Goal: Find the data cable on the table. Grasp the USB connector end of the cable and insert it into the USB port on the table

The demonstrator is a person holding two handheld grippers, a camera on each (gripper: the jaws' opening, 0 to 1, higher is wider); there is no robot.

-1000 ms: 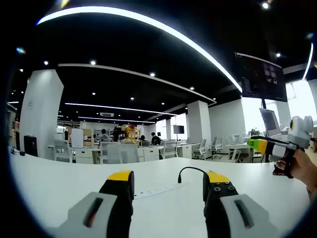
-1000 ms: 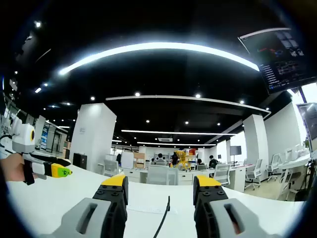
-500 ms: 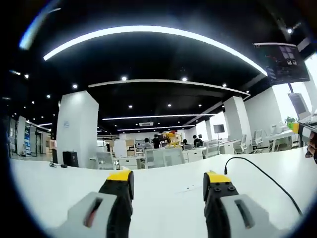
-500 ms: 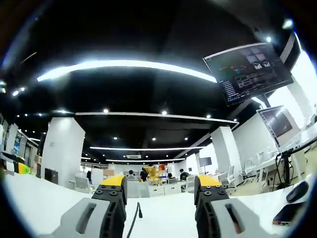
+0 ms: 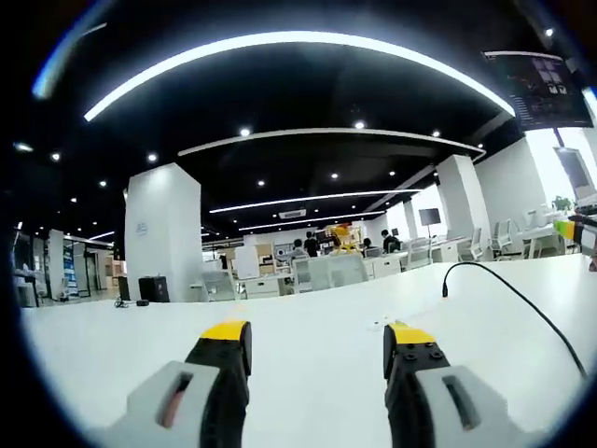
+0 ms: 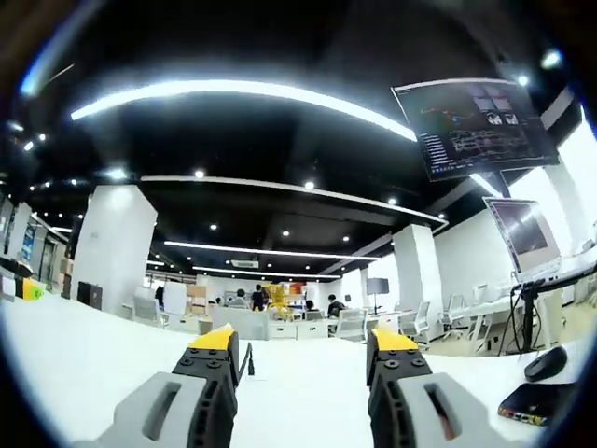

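Jaws apart and empty, two grippers, left gripper (image 5: 317,338) and right gripper (image 6: 303,345), hang low over the white table (image 5: 112,345). One black data cable (image 5: 522,297) lies right of the left gripper, its free end (image 5: 445,287) raised. The grasp should meet that end squarely, pinching the connector shell. One mouse (image 6: 546,362) sits nearby. The USB port is possibly a faint speck, too small to confirm.

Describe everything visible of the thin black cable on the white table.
The thin black cable looks round and rubber-sheathed. In the left gripper view it lies on the white table, running in from the right; its end arches up off the surface and dips into a small dark plug, too small to identify. It lies right of the open left gripper, untouched. In the right gripper view a short upright stretch shows beside the left jaw of the open right gripper; contact cannot be judged.
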